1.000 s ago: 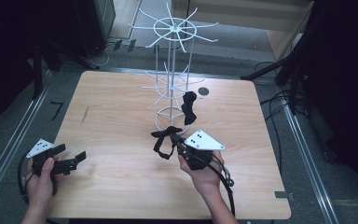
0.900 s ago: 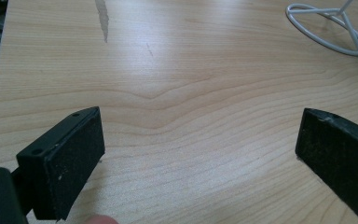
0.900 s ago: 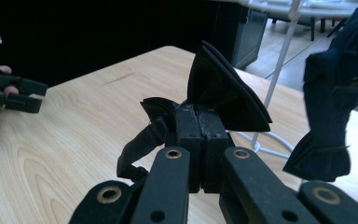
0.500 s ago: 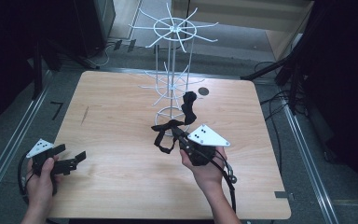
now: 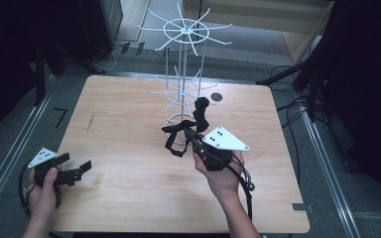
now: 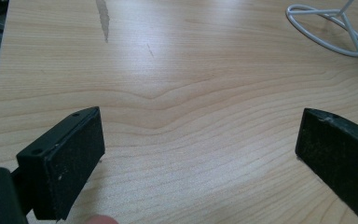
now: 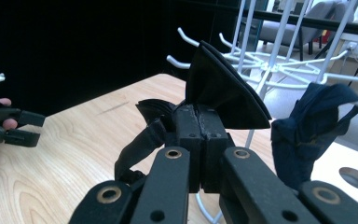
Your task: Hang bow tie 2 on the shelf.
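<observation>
Clamping a black bow tie (image 7: 223, 95) between closed jaws, the right gripper (image 5: 191, 137) holds it lifted off the counter (image 5: 129, 124), the tie's strap (image 5: 174, 144) dangling in a loop below, just in front of the white wire rack (image 5: 182, 74). A second dark bow tie (image 5: 201, 111) already hangs from one of the rack's lower hooks, close beside the held one. The left gripper (image 5: 77, 171) rests low near the counter's near left corner, well apart from the rack, its jaws wide open with nothing between them. The step in hand looks like hanging the held tie on the rack. The next move likely calls for raising the strap loop to a free hook, threading it over the hook's upturned tip without knocking the hung tie, and only then letting the jaws part.
</observation>
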`<state>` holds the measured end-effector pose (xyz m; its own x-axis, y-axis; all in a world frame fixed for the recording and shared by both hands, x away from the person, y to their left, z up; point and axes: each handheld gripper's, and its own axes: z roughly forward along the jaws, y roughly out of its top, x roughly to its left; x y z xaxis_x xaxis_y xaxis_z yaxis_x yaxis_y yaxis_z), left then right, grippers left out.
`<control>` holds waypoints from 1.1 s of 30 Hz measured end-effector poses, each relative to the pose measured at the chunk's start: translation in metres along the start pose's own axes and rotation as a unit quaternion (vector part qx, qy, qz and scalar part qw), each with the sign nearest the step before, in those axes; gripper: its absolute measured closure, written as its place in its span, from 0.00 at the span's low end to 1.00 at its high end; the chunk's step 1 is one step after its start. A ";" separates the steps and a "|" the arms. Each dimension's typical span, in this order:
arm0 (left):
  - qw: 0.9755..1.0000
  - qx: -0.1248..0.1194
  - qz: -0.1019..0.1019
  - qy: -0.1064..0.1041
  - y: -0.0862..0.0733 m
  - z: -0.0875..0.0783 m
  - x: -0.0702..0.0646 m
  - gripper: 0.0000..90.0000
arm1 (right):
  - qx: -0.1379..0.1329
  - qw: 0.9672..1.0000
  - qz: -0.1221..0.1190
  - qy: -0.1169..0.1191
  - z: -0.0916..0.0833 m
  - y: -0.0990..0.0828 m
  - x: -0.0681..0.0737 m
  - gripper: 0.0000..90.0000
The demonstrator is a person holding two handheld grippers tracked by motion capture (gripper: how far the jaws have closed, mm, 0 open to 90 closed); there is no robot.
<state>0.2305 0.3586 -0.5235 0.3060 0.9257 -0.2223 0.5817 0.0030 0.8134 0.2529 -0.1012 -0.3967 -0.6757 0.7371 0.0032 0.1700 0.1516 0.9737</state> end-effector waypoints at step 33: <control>1.000 -0.001 -0.002 -0.001 0.000 0.000 0.000 0.02 | -0.042 0.999 -0.005 -0.024 -0.012 0.035 -0.019 1.00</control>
<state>0.2308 0.3586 -0.5238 0.3045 0.9251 -0.2269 0.5815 0.0081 0.8135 0.2629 -0.1174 -0.3596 -0.6417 0.7668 -0.0160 0.1007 0.1050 0.9894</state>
